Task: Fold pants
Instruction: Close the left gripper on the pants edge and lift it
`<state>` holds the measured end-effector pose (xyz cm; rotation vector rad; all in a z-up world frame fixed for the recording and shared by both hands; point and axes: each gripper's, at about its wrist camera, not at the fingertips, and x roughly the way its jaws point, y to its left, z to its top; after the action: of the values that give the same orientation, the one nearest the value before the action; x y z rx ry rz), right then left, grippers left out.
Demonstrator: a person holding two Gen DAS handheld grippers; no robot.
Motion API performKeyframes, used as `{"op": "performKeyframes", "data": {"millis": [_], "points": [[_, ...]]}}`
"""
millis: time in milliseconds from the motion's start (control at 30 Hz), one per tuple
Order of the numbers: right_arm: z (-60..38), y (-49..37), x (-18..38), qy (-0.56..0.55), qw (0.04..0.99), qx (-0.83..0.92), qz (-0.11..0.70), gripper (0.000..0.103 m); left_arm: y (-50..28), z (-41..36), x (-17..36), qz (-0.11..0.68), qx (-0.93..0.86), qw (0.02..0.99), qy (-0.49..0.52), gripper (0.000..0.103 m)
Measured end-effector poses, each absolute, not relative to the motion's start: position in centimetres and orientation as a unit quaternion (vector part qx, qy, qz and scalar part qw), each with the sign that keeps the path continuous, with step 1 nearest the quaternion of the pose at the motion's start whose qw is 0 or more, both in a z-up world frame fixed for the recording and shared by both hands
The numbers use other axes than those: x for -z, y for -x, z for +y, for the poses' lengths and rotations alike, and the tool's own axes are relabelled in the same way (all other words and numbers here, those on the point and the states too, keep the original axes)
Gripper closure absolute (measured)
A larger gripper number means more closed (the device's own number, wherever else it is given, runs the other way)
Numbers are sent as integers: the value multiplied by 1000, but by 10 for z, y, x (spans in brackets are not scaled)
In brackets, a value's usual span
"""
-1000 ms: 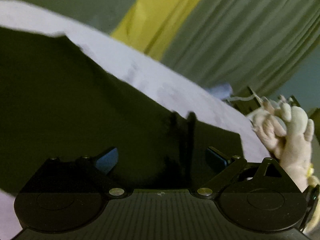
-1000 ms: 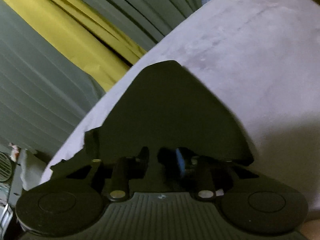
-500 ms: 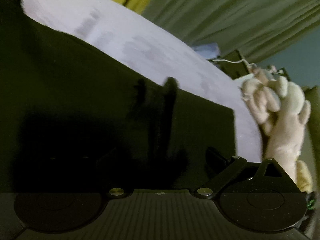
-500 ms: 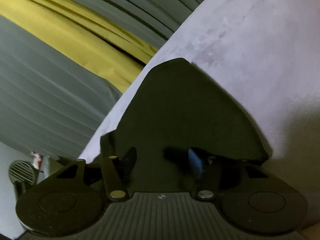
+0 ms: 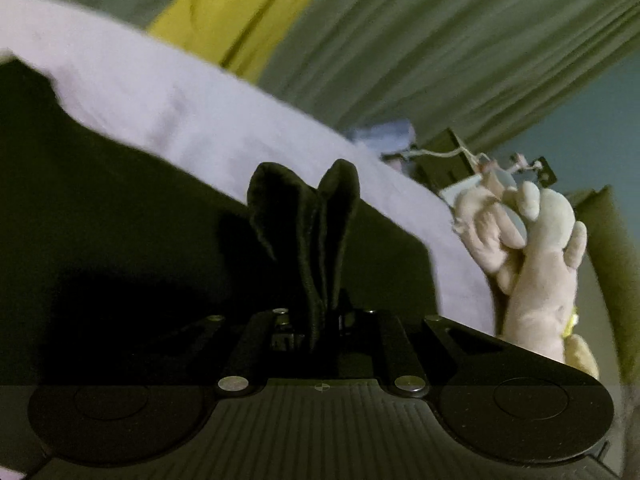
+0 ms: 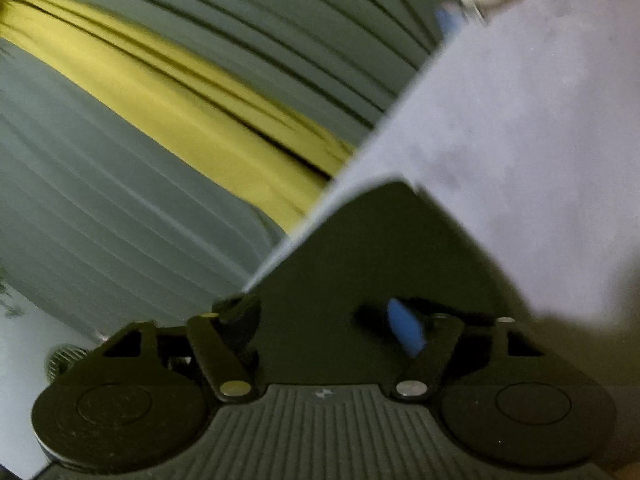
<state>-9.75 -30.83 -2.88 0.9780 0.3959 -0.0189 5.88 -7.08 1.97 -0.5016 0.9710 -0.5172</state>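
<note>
The dark pants (image 5: 120, 200) lie flat on a pale lilac bed sheet (image 5: 180, 96). In the left wrist view my left gripper (image 5: 320, 320) is shut on a pinched fold of the pants (image 5: 308, 216), which stands up in two dark loops between the fingers. In the right wrist view a rounded corner of the pants (image 6: 380, 248) lies right ahead of my right gripper (image 6: 324, 320). Its fingers are spread wide, with one blue pad (image 6: 404, 328) showing, and nothing is held between them.
Grey-green curtains (image 5: 460, 40) with a yellow strip (image 5: 240, 12) hang behind the bed. A pale stuffed toy (image 5: 532, 256) lies at the bed's right edge beside a small blue object (image 5: 384, 136). Bare sheet (image 6: 540, 140) stretches to the right of the pants in the right wrist view.
My left gripper has closed from open onto a fold of the pants and lifted it. My right gripper has opened wider and let go of the pants corner.
</note>
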Motion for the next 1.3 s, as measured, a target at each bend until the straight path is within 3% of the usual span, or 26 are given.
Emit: {"op": "performKeyframes", "data": {"millis": [167, 200, 300, 433, 533, 600, 633, 700, 1033, 1300], "points": [[-289, 86, 25, -414, 881, 7, 228, 23, -47, -15, -29, 449, 167, 871, 114, 86], [-280, 81, 25, -392, 887, 6, 244, 27, -43, -5, -22, 456, 152, 871, 99, 83], [-249, 66, 25, -322, 900, -4, 293, 45, -30, 23, 3, 461, 142, 863, 152, 63], [-213, 54, 25, -210, 919, 25, 332, 48, -17, 41, 31, 439, 131, 854, 246, 58], [-202, 47, 25, -162, 924, 41, 344, 52, -20, 33, 30, 429, 142, 868, 206, 48], [-202, 42, 26, -146, 924, 61, 349, 64, -23, 30, 32, 425, 157, 868, 204, 39], [-203, 36, 26, -143, 922, 70, 353, 64, -23, 30, 34, 422, 161, 867, 210, 37], [-204, 26, 24, -135, 919, 85, 360, 69, -20, 34, 38, 417, 165, 866, 222, 37], [-202, -67, 42, -79, 905, 139, 395, 70, -28, 46, 52, 411, 171, 843, 303, 33], [-183, 8, 40, -52, 920, 106, 373, 69, -31, 44, 55, 408, 177, 840, 311, 27]]}}
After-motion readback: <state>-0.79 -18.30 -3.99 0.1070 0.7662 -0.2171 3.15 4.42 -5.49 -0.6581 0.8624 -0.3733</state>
